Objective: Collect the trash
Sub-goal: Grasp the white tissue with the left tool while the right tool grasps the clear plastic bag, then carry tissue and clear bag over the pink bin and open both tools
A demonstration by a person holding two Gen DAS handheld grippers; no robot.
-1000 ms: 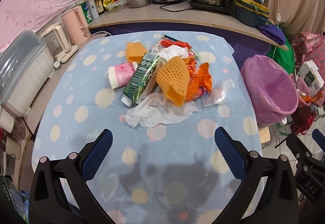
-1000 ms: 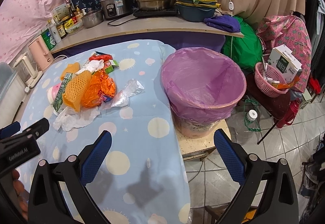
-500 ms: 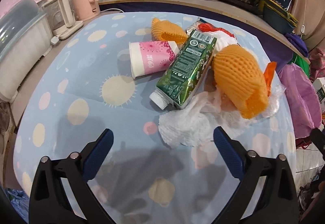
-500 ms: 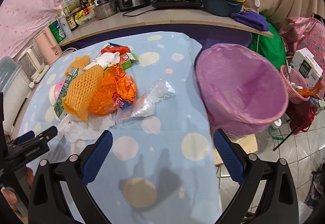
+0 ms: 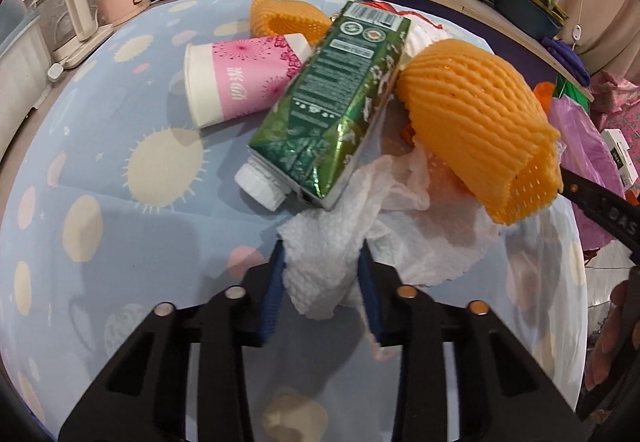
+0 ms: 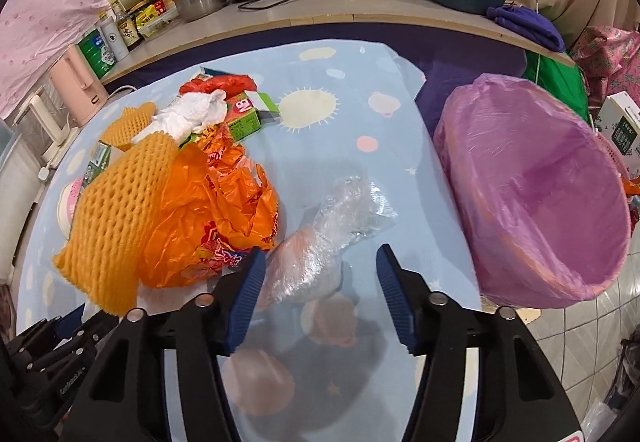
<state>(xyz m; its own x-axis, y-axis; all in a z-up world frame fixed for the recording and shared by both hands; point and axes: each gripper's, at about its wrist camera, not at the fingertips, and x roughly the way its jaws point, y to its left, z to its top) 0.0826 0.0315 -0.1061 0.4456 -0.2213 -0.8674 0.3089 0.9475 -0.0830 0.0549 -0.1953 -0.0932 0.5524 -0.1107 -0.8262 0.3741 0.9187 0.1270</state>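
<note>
Basically left hand-held gripper [image 5: 322, 276] is closing on the crumpled white paper towel [image 5: 320, 266] at the pile's near edge on the desk [image 5: 100, 177], right hand-held gripper [image 6: 318, 286] closing around the clear plastic bag [image 6: 320, 242], pads not yet pressing; both light, soft, crushable, so pinch bunched folds.

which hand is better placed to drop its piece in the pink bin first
Right. The right gripper is closing around the clear plastic wrap, right beside the pink-lined bin. The left gripper, pinching the white paper towel, sits farther away.
</note>
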